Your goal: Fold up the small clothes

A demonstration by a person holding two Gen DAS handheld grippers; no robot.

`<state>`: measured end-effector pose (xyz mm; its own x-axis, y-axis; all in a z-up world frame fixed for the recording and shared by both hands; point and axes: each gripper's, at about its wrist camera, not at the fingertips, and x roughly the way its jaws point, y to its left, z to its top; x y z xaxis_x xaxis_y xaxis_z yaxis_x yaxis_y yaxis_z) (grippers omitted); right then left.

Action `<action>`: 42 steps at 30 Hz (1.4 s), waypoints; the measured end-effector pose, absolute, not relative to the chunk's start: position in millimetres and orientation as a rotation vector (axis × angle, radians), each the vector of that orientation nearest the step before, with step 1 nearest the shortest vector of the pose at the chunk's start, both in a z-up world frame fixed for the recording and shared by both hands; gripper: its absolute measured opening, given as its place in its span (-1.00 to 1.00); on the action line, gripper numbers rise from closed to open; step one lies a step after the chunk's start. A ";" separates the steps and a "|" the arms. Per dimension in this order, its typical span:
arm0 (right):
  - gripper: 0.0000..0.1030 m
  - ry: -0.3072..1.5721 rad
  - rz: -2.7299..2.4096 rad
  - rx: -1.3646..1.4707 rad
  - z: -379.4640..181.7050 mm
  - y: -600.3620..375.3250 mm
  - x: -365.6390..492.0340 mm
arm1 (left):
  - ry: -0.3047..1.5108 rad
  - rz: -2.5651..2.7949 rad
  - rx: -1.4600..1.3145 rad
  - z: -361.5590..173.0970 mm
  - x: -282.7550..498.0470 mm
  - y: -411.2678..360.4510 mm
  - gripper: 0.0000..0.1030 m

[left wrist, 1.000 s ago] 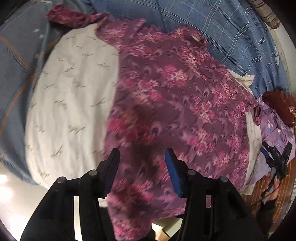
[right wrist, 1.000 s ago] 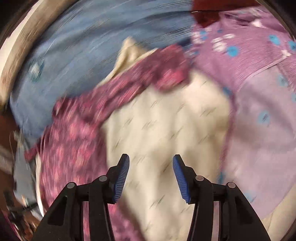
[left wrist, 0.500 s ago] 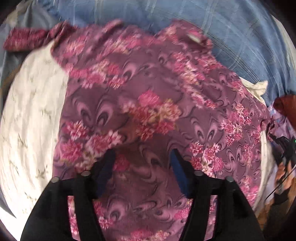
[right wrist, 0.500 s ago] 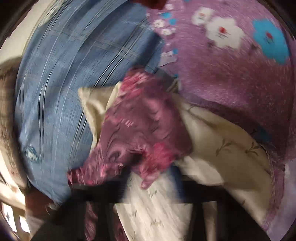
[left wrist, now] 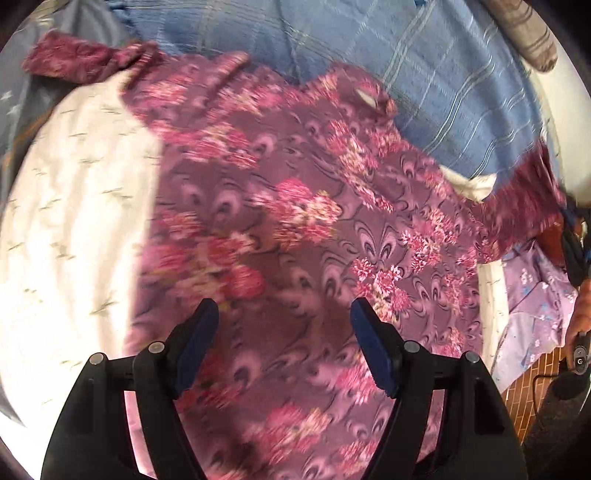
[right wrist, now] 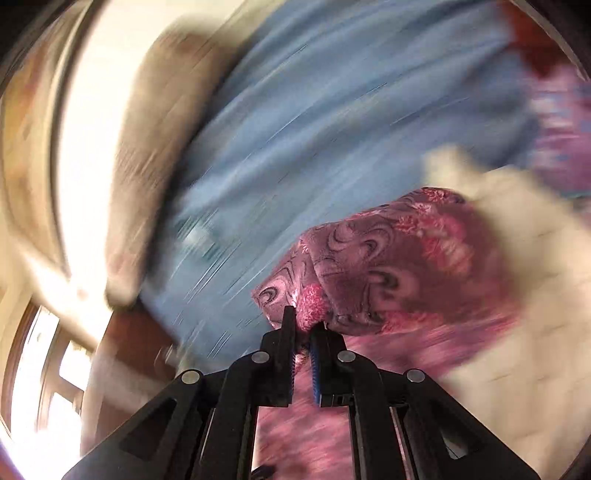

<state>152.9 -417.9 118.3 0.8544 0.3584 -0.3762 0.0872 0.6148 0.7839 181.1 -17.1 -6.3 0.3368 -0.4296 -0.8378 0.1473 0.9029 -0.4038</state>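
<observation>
A purple shirt with pink flowers [left wrist: 295, 229] lies spread on a cream printed cloth [left wrist: 70, 221] on the bed. My left gripper [left wrist: 284, 332] is open and empty, hovering over the shirt's lower middle. My right gripper [right wrist: 303, 325] is shut on the shirt's right sleeve [right wrist: 388, 273] and holds it lifted off the cloth; the lifted sleeve also shows in the left wrist view [left wrist: 524, 206] at the far right. The right wrist view is heavily blurred by motion.
A blue checked blanket [left wrist: 388, 66] covers the bed behind the shirt. A lilac flowered garment [left wrist: 535, 295] and a dark red one [left wrist: 554, 240] lie at the right. A brown patterned pillow [left wrist: 524, 33] lies at the far corner. The brick floor [left wrist: 535, 387] shows beyond the bed's edge.
My right gripper has closed on the shirt's right sleeve and lifted it, swinging fast. My left gripper has pulled back a little above the shirt and stays open.
</observation>
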 end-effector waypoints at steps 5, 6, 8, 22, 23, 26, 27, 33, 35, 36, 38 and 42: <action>-0.87 0.675 0.419 0.835 108.0 -249.4 222.1 | 1.123 -0.328 -0.331 9.4 165.2 33.2 0.43; -0.79 0.711 0.459 0.832 97.2 -216.7 233.0 | 1.117 -0.311 -0.333 10.6 162.9 41.3 0.44; -0.73 0.820 0.501 0.800 68.6 -155.5 246.6 | 1.109 -0.278 -0.338 12.0 156.4 61.2 0.44; 0.20 0.841 0.191 0.869 10.4 -308.0 160.6 | 1.130 -0.391 -0.441 12.2 181.0 24.7 0.44; 0.20 0.825 0.149 0.925 1.0 -336.2 149.0 | 1.143 -0.412 -0.455 9.6 186.3 13.3 0.44; 0.20 0.793 0.108 1.109 -29.5 -390.1 129.3 | 1.179 -0.441 -0.501 0.8 196.6 -8.1 0.44; 0.20 0.790 0.117 1.161 -38.9 -403.4 127.9 | 1.187 -0.447 -0.520 -2.1 198.1 -12.3 0.44; 0.20 0.751 0.193 1.285 -73.3 -398.1 155.1 | 1.207 -0.342 -0.562 -19.4 219.6 -22.2 0.44; 0.09 0.733 0.201 1.317 -80.1 -396.7 167.7 | 1.187 -0.278 -0.525 -19.1 231.2 -26.1 0.39; -0.35 0.739 0.193 1.321 -79.0 -399.2 171.9 | 1.182 -0.269 -0.514 -17.1 235.8 -29.0 0.23; -0.89 0.700 0.171 1.282 -61.9 -411.1 169.4 | 1.170 -0.277 -0.505 -9.5 241.6 -38.1 0.13; -0.91 0.678 0.033 1.124 -51.8 -432.7 155.5 | 1.191 -0.272 -0.385 -19.8 248.8 -69.6 0.13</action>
<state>155.5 -432.7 -51.8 0.8008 0.3535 -0.4834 0.3054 0.4533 0.8374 248.8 -69.6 -19.8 0.3504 -0.4033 -0.8453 0.0043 0.9032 -0.4292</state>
